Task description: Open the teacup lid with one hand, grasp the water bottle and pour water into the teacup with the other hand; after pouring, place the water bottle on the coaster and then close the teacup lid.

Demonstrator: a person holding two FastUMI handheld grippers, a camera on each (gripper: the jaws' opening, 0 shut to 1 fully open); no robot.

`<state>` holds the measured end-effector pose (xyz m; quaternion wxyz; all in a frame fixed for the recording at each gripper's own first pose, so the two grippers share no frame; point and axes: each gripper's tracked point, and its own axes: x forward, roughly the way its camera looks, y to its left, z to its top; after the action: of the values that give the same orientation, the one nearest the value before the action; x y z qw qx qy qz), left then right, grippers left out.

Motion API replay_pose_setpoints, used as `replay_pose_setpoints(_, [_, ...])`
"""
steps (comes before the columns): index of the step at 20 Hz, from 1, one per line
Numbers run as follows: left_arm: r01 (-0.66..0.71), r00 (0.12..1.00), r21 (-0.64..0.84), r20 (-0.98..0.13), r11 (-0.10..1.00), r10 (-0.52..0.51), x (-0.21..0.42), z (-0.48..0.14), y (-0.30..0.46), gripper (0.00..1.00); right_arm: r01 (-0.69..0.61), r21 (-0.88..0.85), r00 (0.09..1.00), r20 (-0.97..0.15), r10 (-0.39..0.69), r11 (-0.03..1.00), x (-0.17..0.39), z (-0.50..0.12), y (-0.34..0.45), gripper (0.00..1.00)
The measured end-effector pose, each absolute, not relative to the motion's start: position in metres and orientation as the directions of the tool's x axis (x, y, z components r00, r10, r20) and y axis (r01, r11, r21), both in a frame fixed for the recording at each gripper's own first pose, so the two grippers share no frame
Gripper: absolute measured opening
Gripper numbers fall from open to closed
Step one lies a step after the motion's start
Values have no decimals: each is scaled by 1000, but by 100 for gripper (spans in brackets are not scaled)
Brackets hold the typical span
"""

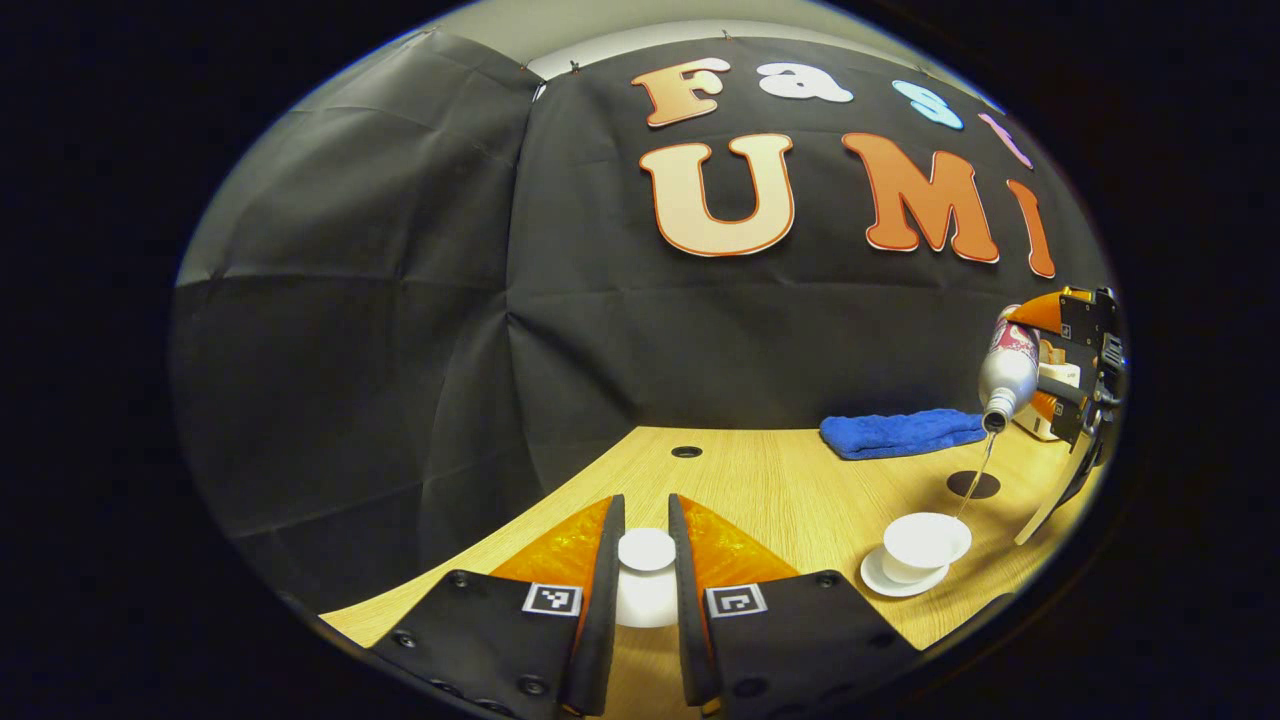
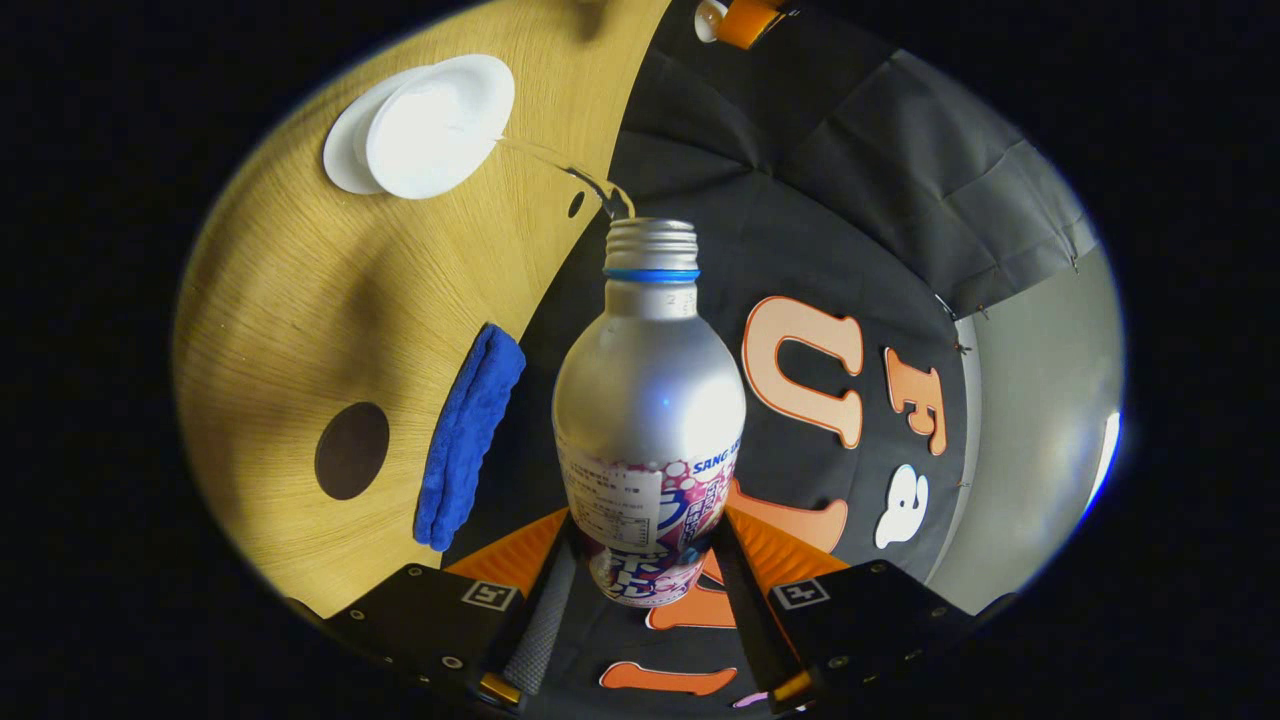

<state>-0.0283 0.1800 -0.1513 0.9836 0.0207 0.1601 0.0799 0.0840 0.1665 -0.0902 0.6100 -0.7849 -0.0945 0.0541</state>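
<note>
The lid [image 1: 646, 560] is half hidden between the left gripper [image 1: 646, 610] jaws, which are clenched on its knob, held just above the table [image 1: 760, 480]. In the right gripper view the bottle [image 2: 648, 400] base is covered by the right gripper [image 2: 645, 600], whose jaws grasp its labelled lower body. The bottle is tipped mouth-down, and a thin stream of water [image 1: 972, 490] falls into the open cup [image 1: 925, 545] on its saucer [image 1: 890, 585]. Whether water has collected in the cup is hard to tell. A dark round coaster [image 1: 973, 485] lies behind the cup, a blue towel [image 1: 900, 433] beyond it by the wall.
</note>
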Motion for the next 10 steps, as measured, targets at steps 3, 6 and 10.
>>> replay_pose_setpoints(3, [-148,934,67,-318,987,161,-29,-151,179,31,109,-960,971,46,236,-260,81,-83,171,77])
replay_pose_setpoints(6, [-146,938,69,-308,987,160,-29,-148,179,31,143,-951,963,70,260,-273,84,-78,175,77])
replay_pose_setpoints(10, [-142,938,70,-309,987,157,-30,-147,178,31,193,-940,953,112,283,-280,83,-71,179,77])
